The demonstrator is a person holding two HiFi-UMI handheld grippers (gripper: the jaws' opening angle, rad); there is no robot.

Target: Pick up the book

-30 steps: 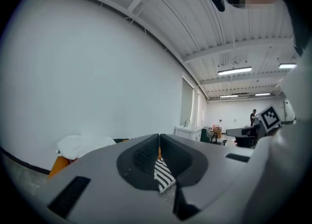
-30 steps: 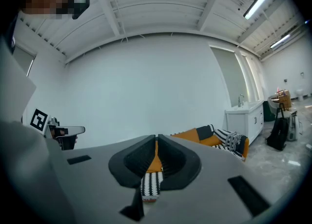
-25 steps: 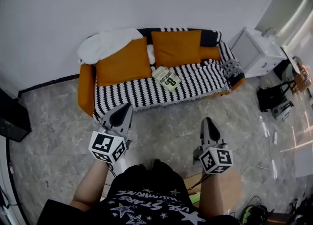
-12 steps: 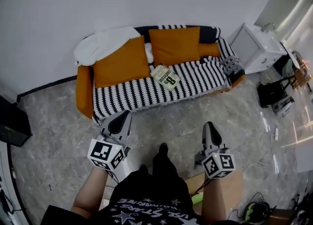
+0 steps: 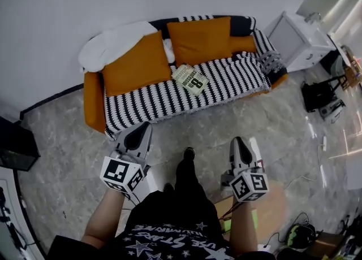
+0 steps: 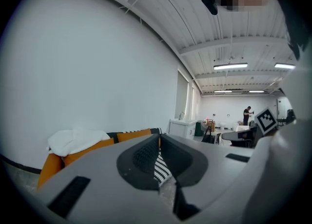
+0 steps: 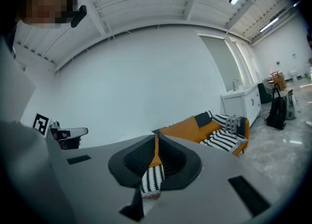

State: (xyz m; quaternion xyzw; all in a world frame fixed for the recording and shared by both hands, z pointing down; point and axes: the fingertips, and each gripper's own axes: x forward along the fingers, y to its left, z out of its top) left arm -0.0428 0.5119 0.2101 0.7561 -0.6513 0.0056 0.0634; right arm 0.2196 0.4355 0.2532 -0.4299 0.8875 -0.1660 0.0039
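Book (image 5: 190,79) lies flat on sofa (image 5: 148,105) seat. Left gripper (image 5: 145,127) and right gripper (image 5: 238,140) are closed, apparently empty, and well apart from it.

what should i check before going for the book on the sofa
1. Book in sight, flat on the sofa seat: ok.
2. Nothing lying on the book: ok.
3. Left gripper jaws apart for a grasp: not ok, together and empty.
4. Right gripper jaws apart: not ok, shut and empty.
5. Grippers close to the book: not ok, a stretch of floor lies between.
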